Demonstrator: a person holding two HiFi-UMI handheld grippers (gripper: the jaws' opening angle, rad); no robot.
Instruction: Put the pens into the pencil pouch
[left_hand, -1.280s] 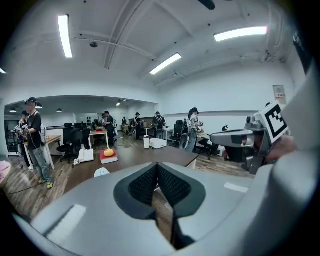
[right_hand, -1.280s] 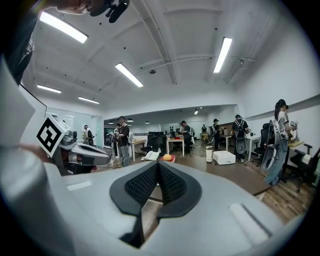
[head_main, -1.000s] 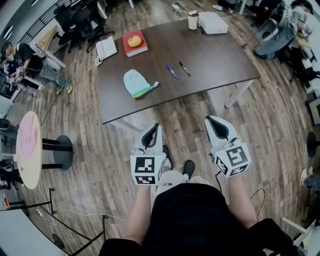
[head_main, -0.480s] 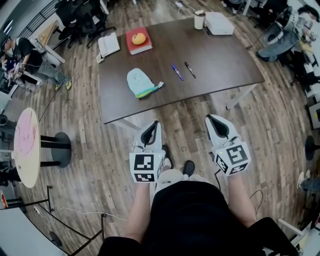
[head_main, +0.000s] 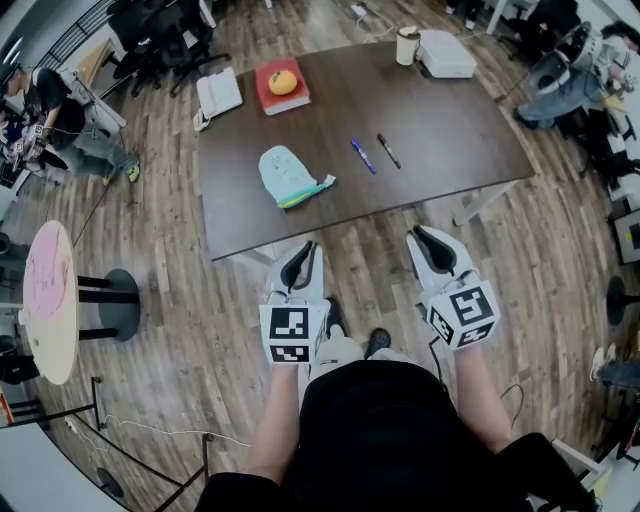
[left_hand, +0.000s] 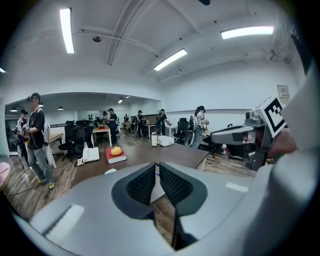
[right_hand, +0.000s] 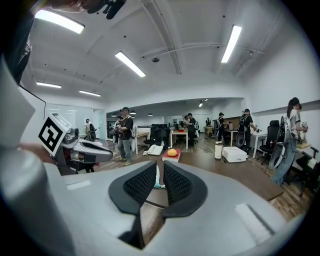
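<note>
On the dark brown table lies a light teal pencil pouch, left of the middle. To its right a blue pen and a black pen lie side by side. Both grippers hover over the wooden floor, short of the table's near edge. My left gripper points toward the pouch, my right gripper toward the table's right half. Both pairs of jaws have just been opening and stand a narrow gap apart with nothing between them, as seen for the left gripper and the right gripper.
A red book with an orange fruit, a white desk phone, a cup and a white box sit along the table's far side. A round side table stands left. Office chairs and people are around the room.
The table and its objects have slid nearer in the head view as the person walks toward it. Both grippers keep their pose in front of the body.
</note>
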